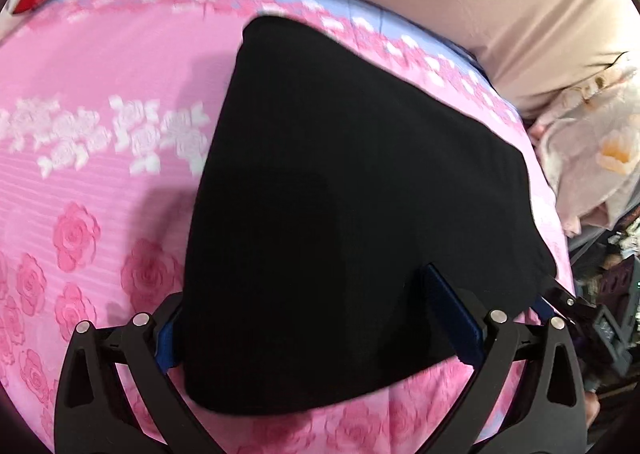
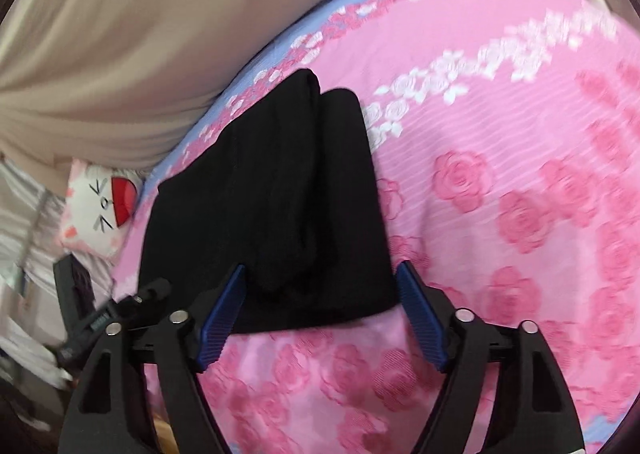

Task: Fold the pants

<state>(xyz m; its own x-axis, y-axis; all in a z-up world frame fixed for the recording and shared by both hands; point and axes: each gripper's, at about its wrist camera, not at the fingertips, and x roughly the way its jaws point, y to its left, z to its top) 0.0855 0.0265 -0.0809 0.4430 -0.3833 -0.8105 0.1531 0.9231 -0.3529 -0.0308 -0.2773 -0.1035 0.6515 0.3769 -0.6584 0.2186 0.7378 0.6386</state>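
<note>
Left wrist view: the black, soft-knit folded pants (image 1: 352,206) lie flat on the pink rose-patterned bedsheet (image 1: 100,190), straight ahead of the left gripper (image 1: 320,318) and reaching away from it toward the far beige pillow (image 1: 460,6). The bundle is widest at the near end and narrows toward the far end, so its long axis runs near to far, roughly along the fingers. The jaws stand spread wide, one blue pad at each side of the near edge; the cloth lies over the left pad and beside the right one, and I cannot tell that either presses it. At the right edge, the tip of the other tool shows by the pants' right corner.

Right wrist view: the same pants (image 2: 280,214) sit just ahead and slightly left of the right gripper (image 2: 320,306), two stacked layers showing at the far end. Its jaws are wide apart, flanking the near hem with nothing pinched. Both hands look equally near, so the next fold could be lifted from this near edge by either.
</note>
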